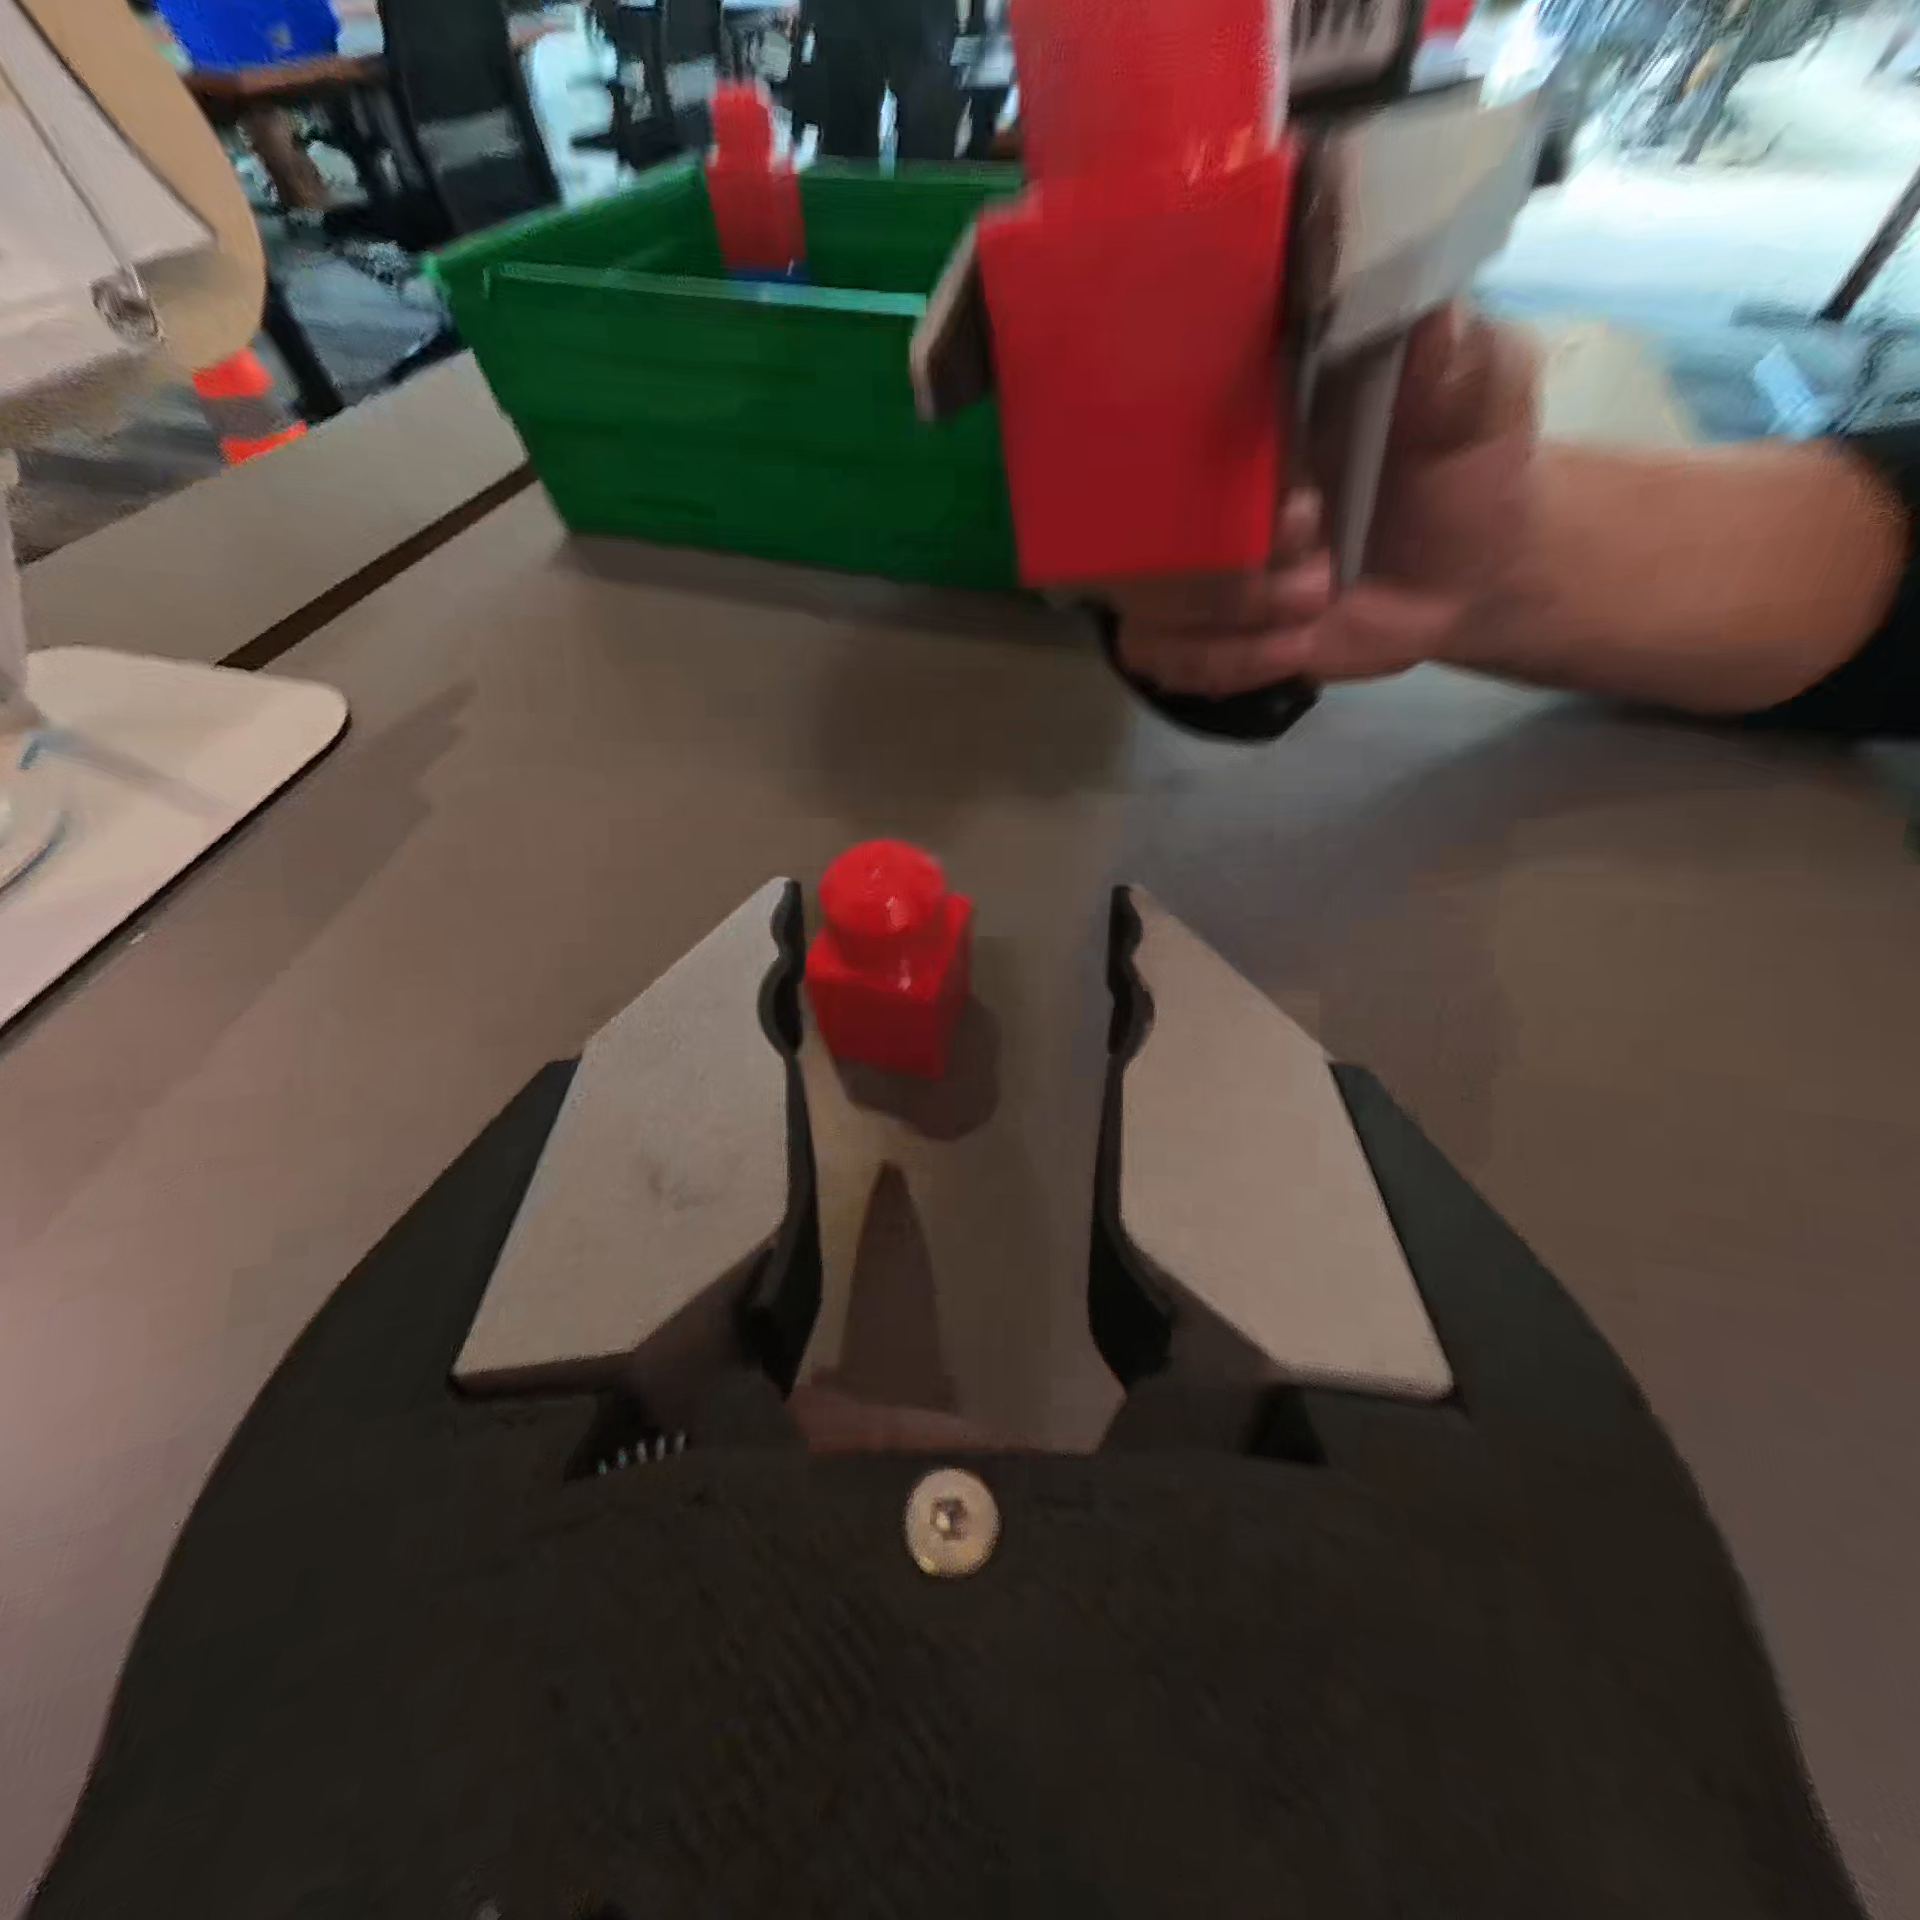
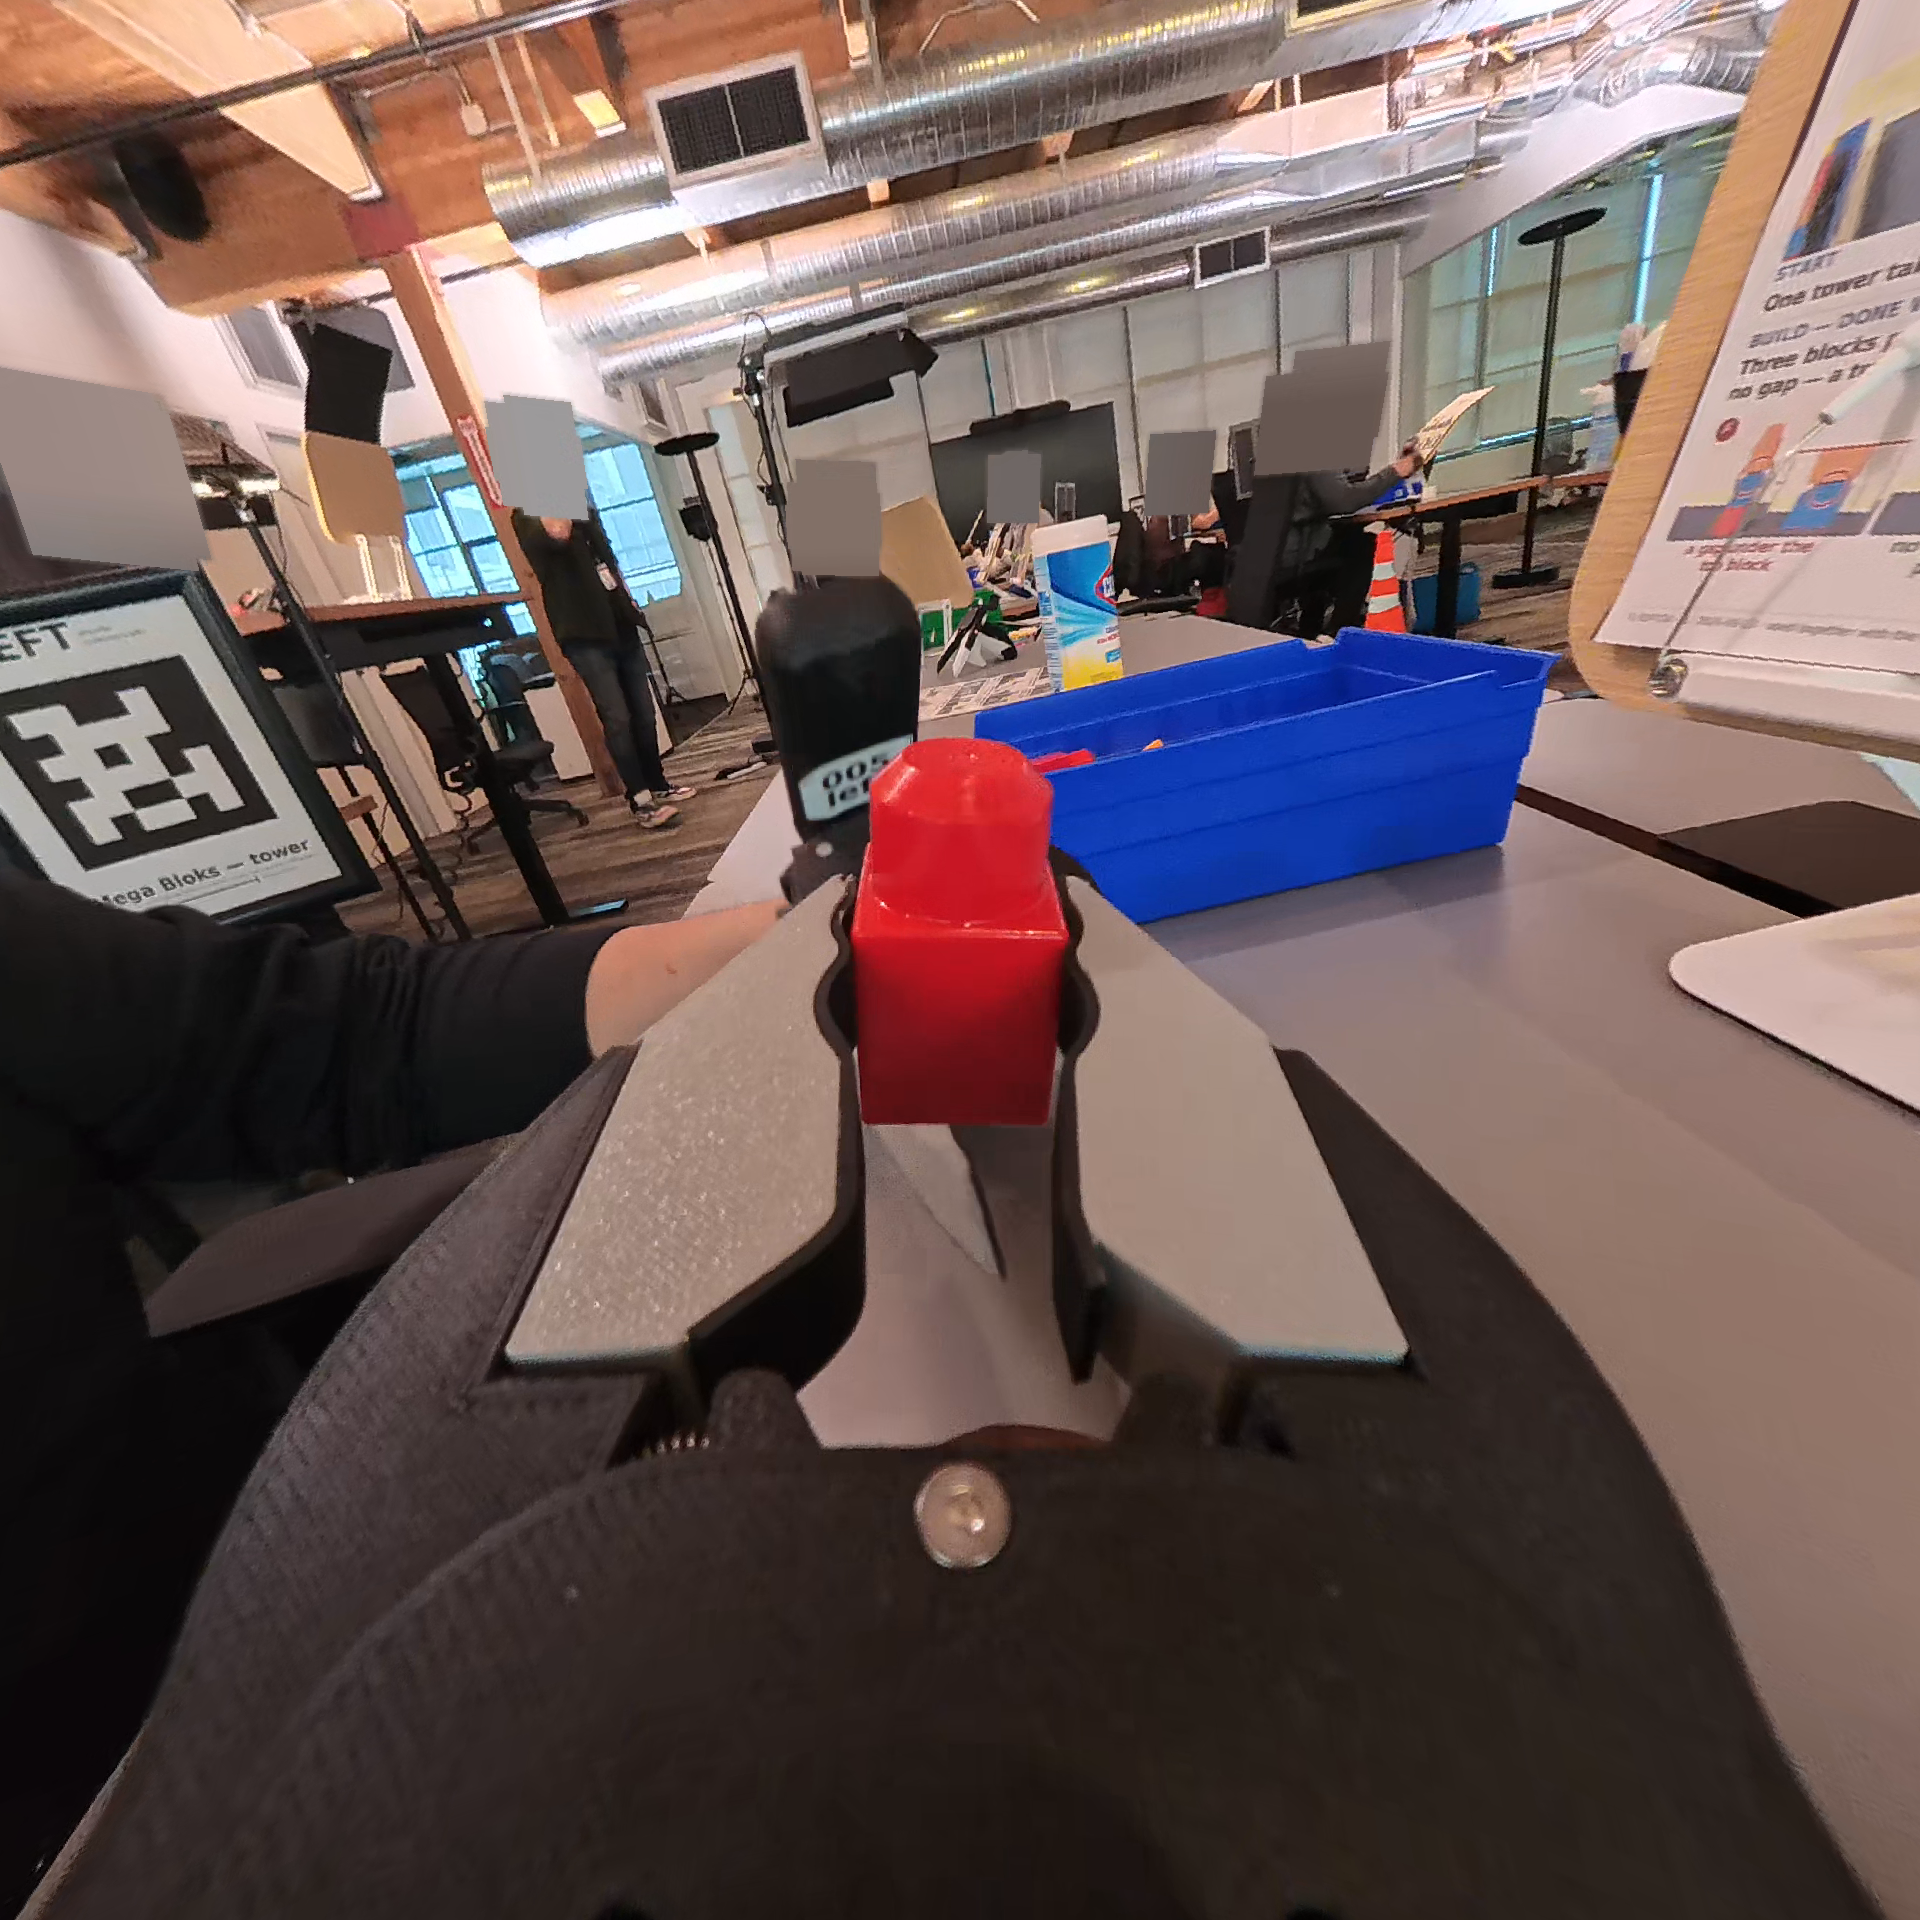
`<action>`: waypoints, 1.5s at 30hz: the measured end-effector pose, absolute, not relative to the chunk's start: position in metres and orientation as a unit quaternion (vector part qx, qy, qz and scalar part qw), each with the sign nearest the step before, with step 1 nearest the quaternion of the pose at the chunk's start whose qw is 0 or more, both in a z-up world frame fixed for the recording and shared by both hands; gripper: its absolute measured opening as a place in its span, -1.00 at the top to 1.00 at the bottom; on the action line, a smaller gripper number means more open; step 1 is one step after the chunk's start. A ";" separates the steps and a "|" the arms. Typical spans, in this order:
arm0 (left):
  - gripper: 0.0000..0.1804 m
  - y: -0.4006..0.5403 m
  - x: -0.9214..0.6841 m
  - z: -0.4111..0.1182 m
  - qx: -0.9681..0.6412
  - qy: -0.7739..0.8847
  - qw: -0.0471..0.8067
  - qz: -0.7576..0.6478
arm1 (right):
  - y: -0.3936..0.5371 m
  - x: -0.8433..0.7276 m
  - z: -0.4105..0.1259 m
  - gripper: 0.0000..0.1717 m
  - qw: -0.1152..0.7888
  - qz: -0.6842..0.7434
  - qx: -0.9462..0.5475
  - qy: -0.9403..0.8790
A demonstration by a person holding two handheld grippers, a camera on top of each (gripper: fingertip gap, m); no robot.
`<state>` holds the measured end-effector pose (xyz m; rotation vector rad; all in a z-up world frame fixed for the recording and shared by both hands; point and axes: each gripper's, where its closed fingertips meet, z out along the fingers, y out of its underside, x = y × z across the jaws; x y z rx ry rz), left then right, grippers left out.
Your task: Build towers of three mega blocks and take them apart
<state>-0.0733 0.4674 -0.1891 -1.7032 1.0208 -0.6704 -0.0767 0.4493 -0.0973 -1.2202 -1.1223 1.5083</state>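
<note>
A: While the left gripper [image 1: 956,966] stands wide, a red block [image 1: 888,961] sits upright on the counter [image 1: 520,831] between its fingers, close against the left pad, clear gap at the right. Not gripped.

B: Likely placed as a tower base, stud up, ready to receive another. Right side?

A: Right gripper [image 2: 956,997] clamps a second red block [image 2: 956,966], both pads pressing its sides, stud up, held above the counter.

B: Upright hold suits pressing it down. Bins?

A: Green bin [image 1: 727,416] far, another red block [image 1: 753,197] inside; blue bin [image 2: 1299,769] far right.
</note>
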 end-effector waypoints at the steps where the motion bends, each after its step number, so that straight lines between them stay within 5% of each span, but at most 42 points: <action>1: 0.35 0.471 -0.075 -0.201 -0.715 0.437 0.487 -0.248 | 0.450 -0.076 -0.097 0.62 0.436 0.606 -0.490 -0.450; 10: 0.43 0.496 -0.068 -0.254 -0.778 0.484 0.347 -0.201 | 0.450 -0.076 -0.101 0.62 0.442 0.595 -0.481 -0.468; 12: 0.60 0.502 -0.067 -0.253 -0.787 0.467 0.348 -0.203 | 0.451 -0.077 -0.106 0.62 0.444 0.583 -0.483 -0.479; 37: 0.62 0.467 -0.041 -0.208 -0.732 0.457 0.434 -0.260 | 0.459 -0.086 -0.148 0.61 0.423 0.487 -0.545 -0.536; 45: 0.62 0.435 -0.030 -0.202 -0.707 0.491 0.383 -0.335 | 0.429 -0.076 -0.147 0.62 0.347 0.538 -0.502 -0.581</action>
